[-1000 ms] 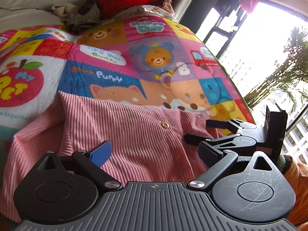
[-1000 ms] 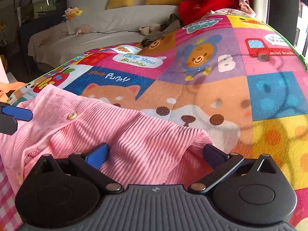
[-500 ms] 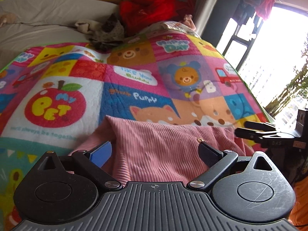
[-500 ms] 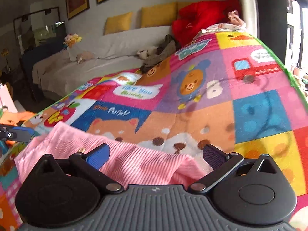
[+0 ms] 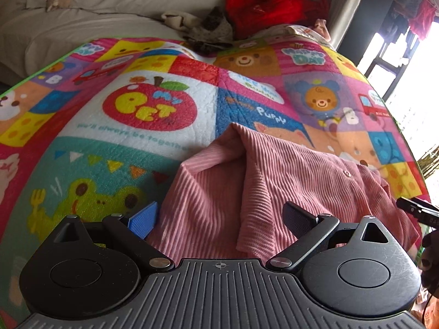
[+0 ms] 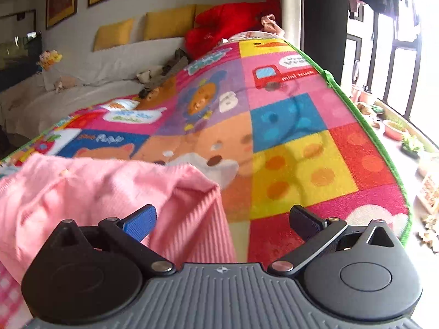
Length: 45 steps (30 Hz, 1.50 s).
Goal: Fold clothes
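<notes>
A pink ribbed garment [image 5: 274, 178] with a small button [image 5: 348, 174] lies bunched on the colourful play mat [image 5: 137, 109], one fold raised into a ridge. My left gripper [image 5: 221, 219] is open right over its near edge, with cloth lying loose between the blue pad [image 5: 142, 220] and the dark pad [image 5: 299, 219]. In the right wrist view the same garment [image 6: 96, 192] fills the lower left. My right gripper [image 6: 223, 223] is open; the garment's corner lies by its blue pad [image 6: 140, 223] and bare mat [image 6: 301, 164] shows on the other side.
A grey couch [image 6: 96, 82] with yellow cushions [image 6: 170, 24] and a red heap [image 5: 263, 5] backs the mat. The mat's green edge [image 6: 370, 137] drops to a floor with plant pots [image 6: 395, 128] by a window. Pink checked cloth [image 6: 8, 296] lies low left.
Both grippers have drawn back and lifted from the garment, the left swinging left, the right swinging right. The cloth, flatter before, now stands in a raised fold.
</notes>
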Each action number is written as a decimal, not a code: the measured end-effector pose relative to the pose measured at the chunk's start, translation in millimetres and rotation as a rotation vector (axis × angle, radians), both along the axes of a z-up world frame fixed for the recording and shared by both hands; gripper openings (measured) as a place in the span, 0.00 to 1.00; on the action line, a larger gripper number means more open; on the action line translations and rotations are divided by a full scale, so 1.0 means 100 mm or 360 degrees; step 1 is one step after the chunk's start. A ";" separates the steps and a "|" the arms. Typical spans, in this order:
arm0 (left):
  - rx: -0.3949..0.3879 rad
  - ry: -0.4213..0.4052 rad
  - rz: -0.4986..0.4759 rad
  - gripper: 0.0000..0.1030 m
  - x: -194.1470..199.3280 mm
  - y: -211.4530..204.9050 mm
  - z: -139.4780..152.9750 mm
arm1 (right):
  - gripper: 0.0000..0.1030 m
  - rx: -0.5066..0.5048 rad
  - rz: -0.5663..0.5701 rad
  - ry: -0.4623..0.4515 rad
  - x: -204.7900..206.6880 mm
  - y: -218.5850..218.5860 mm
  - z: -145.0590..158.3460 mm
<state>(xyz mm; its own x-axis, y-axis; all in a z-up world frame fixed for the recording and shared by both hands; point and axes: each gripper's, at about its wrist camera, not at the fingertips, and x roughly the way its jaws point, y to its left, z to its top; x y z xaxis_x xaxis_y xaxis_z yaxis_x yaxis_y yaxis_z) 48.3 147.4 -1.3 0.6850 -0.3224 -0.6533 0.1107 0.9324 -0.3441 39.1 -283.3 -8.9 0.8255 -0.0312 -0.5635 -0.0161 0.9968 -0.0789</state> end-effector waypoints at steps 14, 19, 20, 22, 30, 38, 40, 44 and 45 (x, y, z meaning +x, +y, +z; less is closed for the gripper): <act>0.0124 -0.0058 0.0047 0.96 -0.08 -0.11 0.00 | 1.00 0.0126 -0.0019 -0.0268 -0.47 -0.15 0.35; 0.0239 -0.0119 -0.0002 0.66 -0.10 -0.19 -0.05 | 1.00 0.0138 0.0066 -0.0268 -0.45 0.02 0.34; 0.0242 -0.0124 -0.0025 0.62 -0.10 -0.22 -0.04 | 1.00 0.0143 0.0075 -0.0260 -0.45 0.04 0.33; 0.0237 -0.0135 -0.0080 0.37 -0.10 -0.26 -0.03 | 1.00 0.0152 0.0082 -0.0253 -0.44 0.07 0.32; 0.0178 -0.0212 -0.0119 0.12 -0.10 -0.29 0.13 | 1.00 0.0166 0.0102 -0.0280 -0.48 0.10 0.34; 0.0227 -0.0171 0.0079 0.70 -0.12 -0.10 0.12 | 1.00 0.0185 0.0096 -0.0258 -0.47 0.10 0.30; 0.0218 -0.0136 0.0059 0.71 -0.09 -0.09 0.07 | 1.00 0.0188 0.0105 -0.0247 -0.47 0.11 0.29; 0.0221 -0.0117 0.0025 0.65 -0.05 -0.12 0.01 | 1.00 0.0194 0.0121 -0.0231 -0.47 0.14 0.26; 0.0224 -0.0127 0.0021 0.47 -0.05 -0.13 0.01 | 1.00 0.0195 0.0123 -0.0229 -0.47 0.15 0.25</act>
